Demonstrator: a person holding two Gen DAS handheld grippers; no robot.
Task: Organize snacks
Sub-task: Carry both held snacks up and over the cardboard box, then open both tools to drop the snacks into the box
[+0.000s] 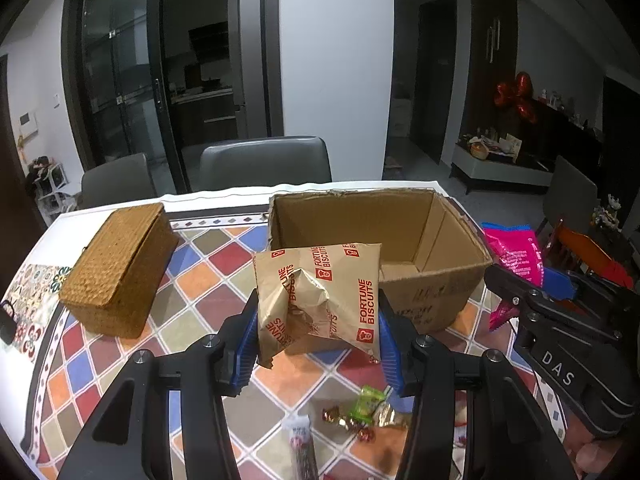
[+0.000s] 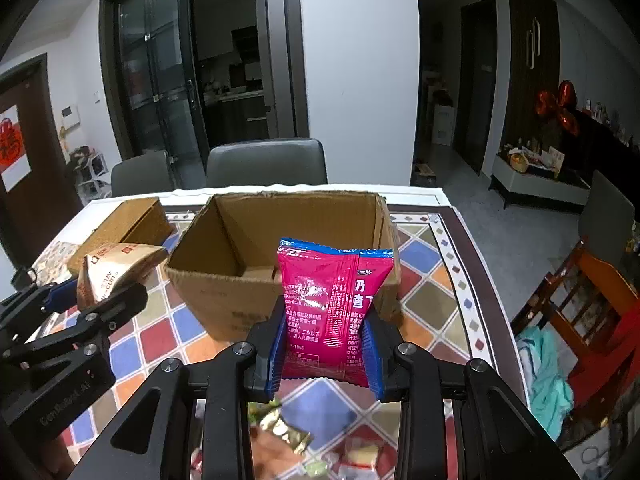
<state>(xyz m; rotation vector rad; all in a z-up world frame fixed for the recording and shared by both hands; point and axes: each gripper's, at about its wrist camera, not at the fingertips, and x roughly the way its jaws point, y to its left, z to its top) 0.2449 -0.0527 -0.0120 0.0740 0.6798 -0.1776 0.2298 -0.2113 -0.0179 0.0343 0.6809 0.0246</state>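
Observation:
My left gripper [image 1: 318, 320] is shut on a tan Fortune Biscuits packet [image 1: 320, 300] and holds it above the table, in front of the open cardboard box [image 1: 400, 216]. My right gripper [image 2: 326, 340] is shut on a pink snack bag [image 2: 332, 300], held just before the box's [image 2: 224, 240] near wall. The right gripper with its pink bag [image 1: 516, 248] also shows at the right of the left wrist view. The left gripper with the biscuit packet [image 2: 116, 268] shows at the left of the right wrist view. The box looks empty inside.
A closed woven basket [image 1: 116, 268] sits left of the box. Small wrapped candies [image 1: 360, 412] and a stick packet [image 1: 300, 440] lie on the tiled tabletop near me; candies also show in the right wrist view [image 2: 288, 436]. Grey chairs [image 1: 264, 164] stand behind the table; a wooden chair [image 2: 592, 304] stands to the right.

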